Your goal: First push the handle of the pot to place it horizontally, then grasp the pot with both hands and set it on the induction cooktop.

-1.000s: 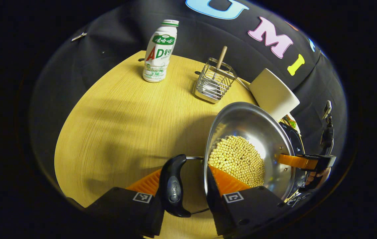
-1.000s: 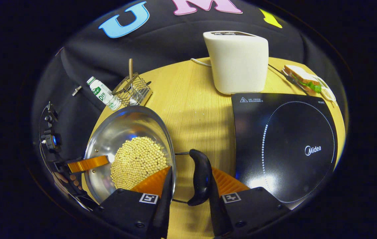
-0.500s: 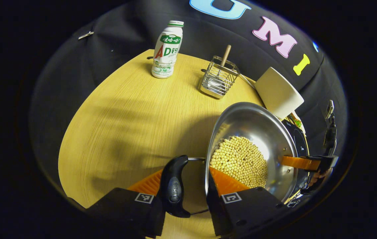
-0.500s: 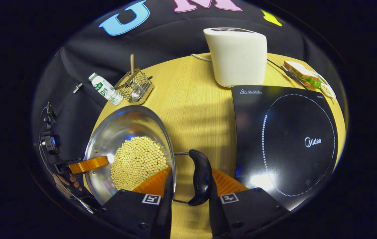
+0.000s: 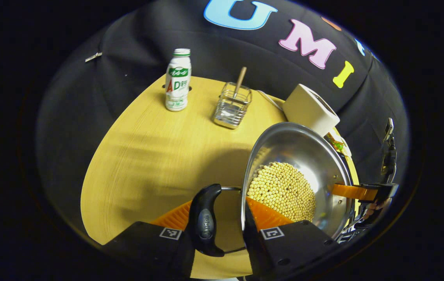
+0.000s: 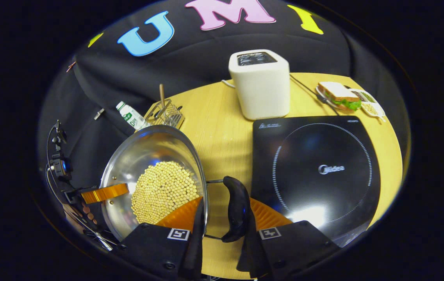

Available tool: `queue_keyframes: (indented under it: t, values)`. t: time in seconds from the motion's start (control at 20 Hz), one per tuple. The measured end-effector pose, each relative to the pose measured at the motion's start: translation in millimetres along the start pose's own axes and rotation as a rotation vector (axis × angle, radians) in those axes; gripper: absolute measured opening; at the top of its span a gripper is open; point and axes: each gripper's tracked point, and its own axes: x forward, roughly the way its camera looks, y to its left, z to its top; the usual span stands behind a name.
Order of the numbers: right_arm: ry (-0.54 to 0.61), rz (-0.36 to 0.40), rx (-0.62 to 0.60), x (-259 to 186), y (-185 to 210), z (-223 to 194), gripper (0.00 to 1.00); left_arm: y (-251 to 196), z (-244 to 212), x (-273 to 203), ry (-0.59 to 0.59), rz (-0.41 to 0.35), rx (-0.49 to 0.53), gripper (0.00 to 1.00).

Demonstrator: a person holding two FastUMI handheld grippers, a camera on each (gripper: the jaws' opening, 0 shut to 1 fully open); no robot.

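Table [image 5: 147, 148]; pot [image 5: 304, 156] between jaws

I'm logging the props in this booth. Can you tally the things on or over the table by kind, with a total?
Cookware: 1, the pot of beans
Appliances: 2, toaster, induction cooktop
Drink bottles: 1, bottle
Utensil racks: 1, wire holder
Food plates: 1, sandwich plate
Grippers: 2, left gripper, right gripper
Total: 8
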Motion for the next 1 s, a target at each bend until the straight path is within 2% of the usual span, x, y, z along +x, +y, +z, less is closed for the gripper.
queue_keyframes:
  t: [0.3,0.5,1.0]
  values:
    - [-0.021,-0.044,0.063,-39.9,-65.5,16.0,0.49,-80.8,10.0,7.4,0.003,-0.042,0.067,0.59]
    - [-0.027,-0.076,0.07,-60.2,-113.0,31.7,0.49,-135.7,10.9,23.3,0.02,-0.075,0.071,0.6]
    - [-0.017,-0.115,0.111,-79.0,-219.5,59.4,0.49,-248.1,10.6,69.6,0.04,-0.098,0.082,0.58]
